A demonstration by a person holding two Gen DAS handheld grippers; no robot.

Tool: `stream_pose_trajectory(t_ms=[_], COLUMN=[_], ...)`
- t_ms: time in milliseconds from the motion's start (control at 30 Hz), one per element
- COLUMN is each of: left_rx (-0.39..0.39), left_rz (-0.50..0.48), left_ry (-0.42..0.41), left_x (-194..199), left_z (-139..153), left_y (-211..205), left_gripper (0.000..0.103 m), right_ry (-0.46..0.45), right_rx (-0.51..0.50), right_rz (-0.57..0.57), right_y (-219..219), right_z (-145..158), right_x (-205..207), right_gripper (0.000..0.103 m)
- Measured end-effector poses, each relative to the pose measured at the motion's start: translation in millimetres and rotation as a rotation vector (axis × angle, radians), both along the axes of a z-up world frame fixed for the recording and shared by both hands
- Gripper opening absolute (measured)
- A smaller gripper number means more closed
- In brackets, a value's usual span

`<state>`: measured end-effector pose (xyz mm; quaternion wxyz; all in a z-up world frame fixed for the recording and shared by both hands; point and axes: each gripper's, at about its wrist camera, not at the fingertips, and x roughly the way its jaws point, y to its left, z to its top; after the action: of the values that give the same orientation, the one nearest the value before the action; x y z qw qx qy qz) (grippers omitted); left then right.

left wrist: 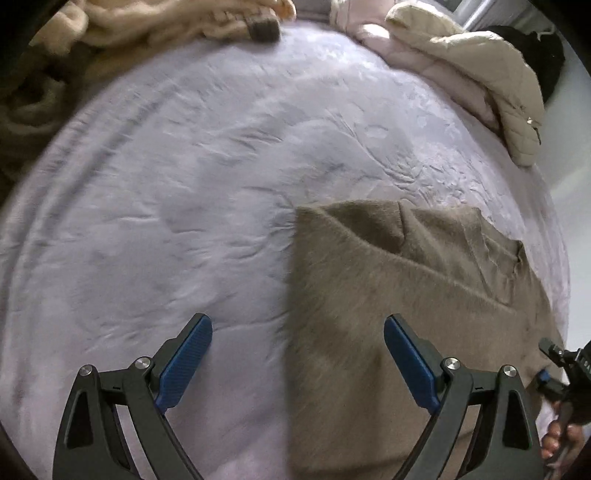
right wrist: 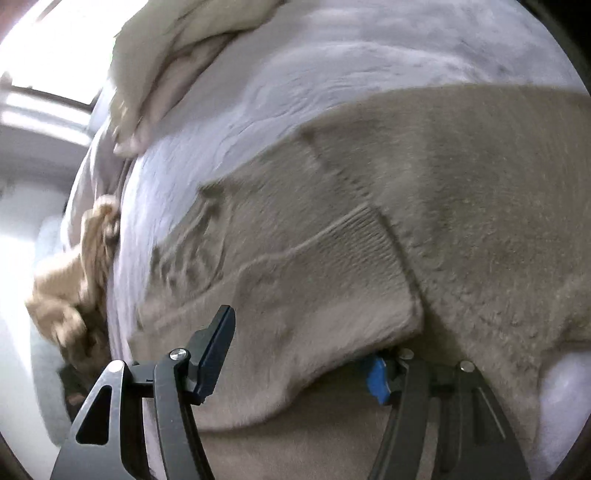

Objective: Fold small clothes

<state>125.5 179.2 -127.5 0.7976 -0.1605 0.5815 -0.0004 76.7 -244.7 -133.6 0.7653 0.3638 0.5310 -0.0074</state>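
A taupe fuzzy sweater [left wrist: 388, 295] lies on the bed with its sleeves folded in across the body; the ribbed cuff [right wrist: 362, 243] of one sleeve shows in the right wrist view. My left gripper [left wrist: 297, 325] hovers open over the sweater's left edge, one blue pad over the sheet and the other over the knit. My right gripper [right wrist: 301, 343] is open at the sweater [right wrist: 461, 221], with a flap of sleeve fabric draped between its jaws and hiding most of the right finger. That gripper [left wrist: 554, 369] and a hand [left wrist: 557, 439] also show at the left view's right edge.
The lavender bedsheet [left wrist: 184, 184] spreads to the left and back. A beige quilted jacket [left wrist: 498, 85] and a pink garment [left wrist: 373, 37] lie at the back right, a cream fluffy blanket [left wrist: 166, 18] at the back left. A tan fluffy item [right wrist: 74, 288] hangs off the bed's edge.
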Motion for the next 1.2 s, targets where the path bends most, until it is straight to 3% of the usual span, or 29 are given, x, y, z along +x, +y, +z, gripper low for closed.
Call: stream_pose_trajectory(t_ms=[33, 67, 100, 133, 200, 267, 333, 400, 467, 500, 533, 567, 600, 667, 800, 867, 900, 933, 967, 1067, 1200], left_rx=[-0.002, -0.007, -0.027, -0.050, -0.061, -0.029, -0.003, -0.004, 0.013, 0.016, 0.023, 0.040, 0.057, 0.046, -0.043, -0.053, -0.065, -0.107, -0.136, -0.069, -0.058], left_rz=[0.001, 0.004, 0.003, 0.001, 0.011, 0.015, 0.024, 0.044, 0.069, 0.069, 0.065, 0.061, 0.053, -0.007, -0.079, -0.088, -0.092, -0.102, -0.103, -0.148, -0.160], left_ry=[0.010, 0.014, 0.014, 0.016, -0.010, -0.056, -0.077, -0.068, -0.059, -0.048, -0.040, -0.044, -0.071, -0.065, 0.016, 0.048, 0.064, 0.077, 0.072, 0.020, 0.014], left_x=[5, 9, 11, 13, 14, 10, 10, 10, 9, 7, 4, -3, -12, -25, -49, -52, -53, -52, -53, -57, -59], left_z=[-4, -7, -8, -9, -3, 7, 11, 9, 9, 10, 12, 14, 19, 24, 10, -1, -7, -10, -9, 2, -2], left_y=[-2, -5, -8, -10, -11, -11, -8, -4, 0, 1, 3, 3, 5, 6, 1, -4, -7, -10, -12, -17, -12], left_gripper=[0.091, 0.081, 0.052, 0.029, 0.018, 0.017, 0.017, 0.017, 0.018, 0.030, 0.062, 0.079, 0.087, 0.087, 0.087, 0.074, 0.046, 0.023, 0.018, 0.013, 0.013], right_ry=[0.009, 0.015, 0.018, -0.003, -0.105, -0.188, -0.201, -0.159, -0.061, 0.002, 0.010, -0.010, -0.017, -0.026, -0.009, -0.003, -0.003, -0.004, 0.010, 0.004, 0.045], right_rx=[0.016, 0.018, 0.009, -0.011, -0.050, -0.081, -0.107, -0.087, -0.069, -0.085, -0.083, -0.065, -0.049, -0.002, 0.057, 0.080, 0.098, 0.115, 0.132, 0.150, 0.142], right_rz=[-0.023, -0.026, 0.001, 0.039, 0.133, 0.188, 0.189, 0.178, 0.171, 0.168, 0.165, 0.156, 0.153, 0.145, 0.146, 0.119, 0.097, 0.077, 0.065, 0.047, 0.027], right_y=[-2, -1, 2, 0, 8, 11, 5, -2, -7, -10, -12, -11, -10, -4, 10, 5, 2, 2, 2, 1, -1], right_z=[-1, 0, 2, 9, 33, 51, 52, 33, 10, 0, -3, -2, 0, 3, -5, -9, -12, -14, -16, -12, -25], right_x=[2, 4, 9, 11, 19, 25, 32, 38, 34, 28, 21, 11, 5, -12, -29, -30, -28, -25, -22, -25, -40], right_gripper=[0.050, 0.018, 0.008, 0.008, 0.008, 0.008, 0.008, 0.009, 0.013, 0.017, 0.020, 0.031, 0.049, 0.057, 0.057, 0.057, 0.050, 0.036, 0.006, 0.006, 0.006])
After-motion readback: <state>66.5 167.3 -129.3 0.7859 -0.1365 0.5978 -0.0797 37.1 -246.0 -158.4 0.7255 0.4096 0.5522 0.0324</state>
